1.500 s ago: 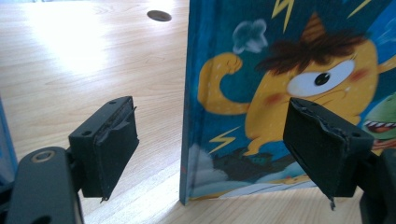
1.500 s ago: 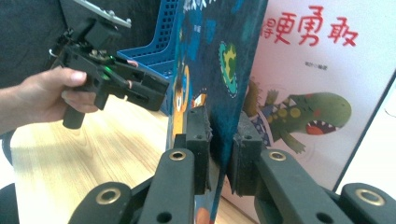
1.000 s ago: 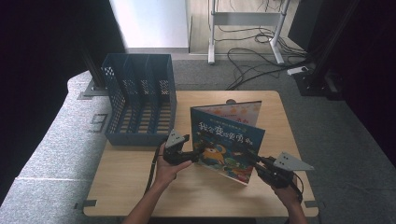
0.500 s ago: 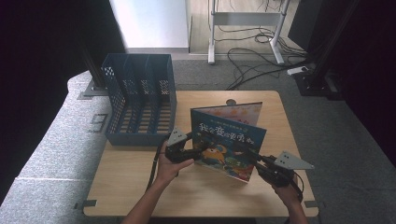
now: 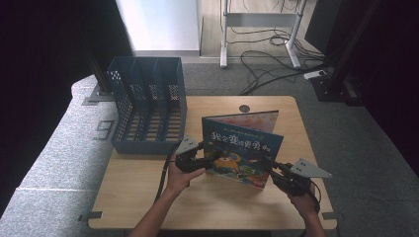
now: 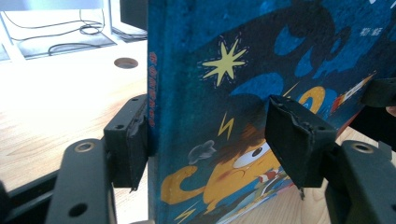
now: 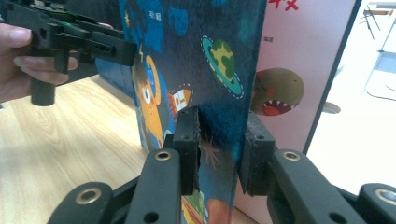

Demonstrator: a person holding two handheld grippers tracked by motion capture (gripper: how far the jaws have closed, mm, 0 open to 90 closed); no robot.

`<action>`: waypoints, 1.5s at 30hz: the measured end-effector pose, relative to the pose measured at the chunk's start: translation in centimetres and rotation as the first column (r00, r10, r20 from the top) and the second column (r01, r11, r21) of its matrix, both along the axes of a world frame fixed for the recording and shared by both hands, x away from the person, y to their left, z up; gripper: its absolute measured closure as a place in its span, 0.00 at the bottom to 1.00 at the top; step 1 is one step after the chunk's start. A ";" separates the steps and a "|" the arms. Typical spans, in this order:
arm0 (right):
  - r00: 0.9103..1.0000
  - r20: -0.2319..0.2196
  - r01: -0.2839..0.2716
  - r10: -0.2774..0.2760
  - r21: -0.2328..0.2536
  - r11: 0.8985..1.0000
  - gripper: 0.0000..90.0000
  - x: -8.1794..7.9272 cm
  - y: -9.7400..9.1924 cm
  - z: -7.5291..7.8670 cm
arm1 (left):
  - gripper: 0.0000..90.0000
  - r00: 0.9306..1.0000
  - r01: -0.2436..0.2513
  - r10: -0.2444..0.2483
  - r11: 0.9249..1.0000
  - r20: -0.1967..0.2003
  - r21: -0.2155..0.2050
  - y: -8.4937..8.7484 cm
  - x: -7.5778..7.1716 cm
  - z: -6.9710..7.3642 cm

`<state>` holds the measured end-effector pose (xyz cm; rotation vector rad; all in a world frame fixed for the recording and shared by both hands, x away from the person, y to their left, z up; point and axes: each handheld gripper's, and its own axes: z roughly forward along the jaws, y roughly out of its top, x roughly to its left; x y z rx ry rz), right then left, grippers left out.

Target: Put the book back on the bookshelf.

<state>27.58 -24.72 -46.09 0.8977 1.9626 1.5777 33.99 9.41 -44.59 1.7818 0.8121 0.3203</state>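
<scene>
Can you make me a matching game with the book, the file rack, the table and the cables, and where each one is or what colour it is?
Things:
1. book
2. file rack
3. table
4. cables

Matches:
A. blue, with slots
B. on the floor, far back
C. light wood
D. standing up between the two grippers

Pairs: 1-D, 2-A, 3-C, 4-B

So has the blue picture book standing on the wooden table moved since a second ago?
No. The blue picture book stands at the same spot beside the blue slotted file rack, just below the table's round hole.
</scene>
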 end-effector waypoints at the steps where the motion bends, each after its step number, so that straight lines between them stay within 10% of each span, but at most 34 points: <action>1: 1.000 0.001 0.008 -0.008 -0.002 1.000 0.78 0.0 0.1 0.0 | 0.38 1.000 -0.001 0.001 1.000 0.000 -0.001 0.0 0.0 0.0; 20: 0.995 -0.005 0.096 -0.096 -0.013 0.995 0.66 1.1 0.5 -0.4 | 0.47 0.997 0.001 -0.001 1.000 0.082 -0.004 0.0 -0.8 -0.3; 45: 0.989 -0.009 0.146 -0.147 -0.074 0.987 0.47 2.2 1.4 -0.9 | 0.59 0.995 0.021 -0.018 0.999 0.097 -0.028 0.5 -1.6 -0.8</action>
